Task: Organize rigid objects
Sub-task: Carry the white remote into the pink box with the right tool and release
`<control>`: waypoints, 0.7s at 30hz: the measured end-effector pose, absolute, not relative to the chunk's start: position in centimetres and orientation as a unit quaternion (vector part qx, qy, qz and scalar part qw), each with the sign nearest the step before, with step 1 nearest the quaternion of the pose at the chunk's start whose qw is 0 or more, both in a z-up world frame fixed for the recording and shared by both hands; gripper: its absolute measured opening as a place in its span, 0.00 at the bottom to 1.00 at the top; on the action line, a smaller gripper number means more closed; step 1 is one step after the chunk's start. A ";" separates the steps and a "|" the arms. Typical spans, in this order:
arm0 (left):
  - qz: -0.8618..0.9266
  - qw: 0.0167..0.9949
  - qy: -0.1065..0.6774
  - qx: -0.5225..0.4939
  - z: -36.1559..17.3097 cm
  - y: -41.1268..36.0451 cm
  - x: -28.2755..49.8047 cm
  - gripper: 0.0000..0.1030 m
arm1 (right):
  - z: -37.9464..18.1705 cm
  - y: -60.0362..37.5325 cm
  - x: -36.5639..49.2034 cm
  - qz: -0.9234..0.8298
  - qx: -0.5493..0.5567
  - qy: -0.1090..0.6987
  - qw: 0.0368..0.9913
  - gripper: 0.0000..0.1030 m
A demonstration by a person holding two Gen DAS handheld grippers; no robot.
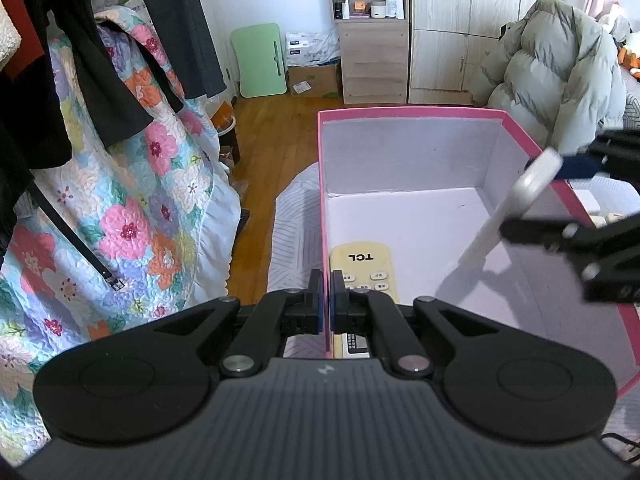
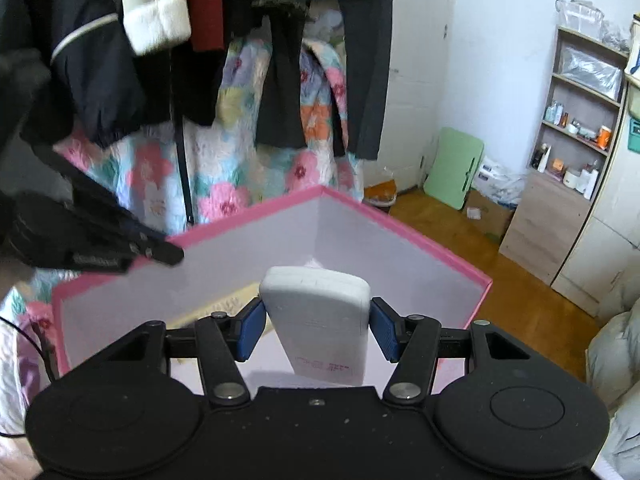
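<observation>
A pink box (image 1: 408, 113) with a pale lilac inside sits in front of me. My left gripper (image 1: 327, 300) is shut on the box's near left wall. A cream TCL remote (image 1: 366, 270) lies flat inside by that wall. My right gripper (image 2: 317, 326) has its blue pads (image 2: 250, 330) standing just off the sides of a white remote (image 2: 320, 316), which hangs tilted over the box (image 2: 400, 224) interior. In the left wrist view the white remote (image 1: 516, 200) slants down into the box from the right gripper (image 1: 560, 196).
A floral quilt (image 1: 120, 200) and dark hanging clothes (image 1: 80, 92) stand left of the box. A grey puffer jacket (image 1: 560, 64) lies behind right. Wooden floor (image 1: 272, 140), a green folding board (image 1: 260, 60) and a shelf unit (image 1: 372, 32) are beyond.
</observation>
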State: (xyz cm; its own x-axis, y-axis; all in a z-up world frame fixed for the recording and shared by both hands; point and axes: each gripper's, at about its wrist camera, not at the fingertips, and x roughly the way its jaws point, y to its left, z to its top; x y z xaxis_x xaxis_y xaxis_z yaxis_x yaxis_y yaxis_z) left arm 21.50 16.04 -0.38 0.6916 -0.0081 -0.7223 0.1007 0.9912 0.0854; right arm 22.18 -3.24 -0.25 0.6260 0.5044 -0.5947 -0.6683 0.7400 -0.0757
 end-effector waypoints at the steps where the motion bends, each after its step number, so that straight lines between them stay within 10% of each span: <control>1: -0.030 0.918 0.391 0.060 -0.4 16.1 21.5 0.02 | -0.5 -3.3 22.1 0.331 -0.150 0.286 0.887 0.60; 21: -0.029 0.917 0.395 0.039 -0.8 17.0 21.4 0.02 | -0.6 -3.1 17.5 0.331 -0.164 0.367 0.854 0.59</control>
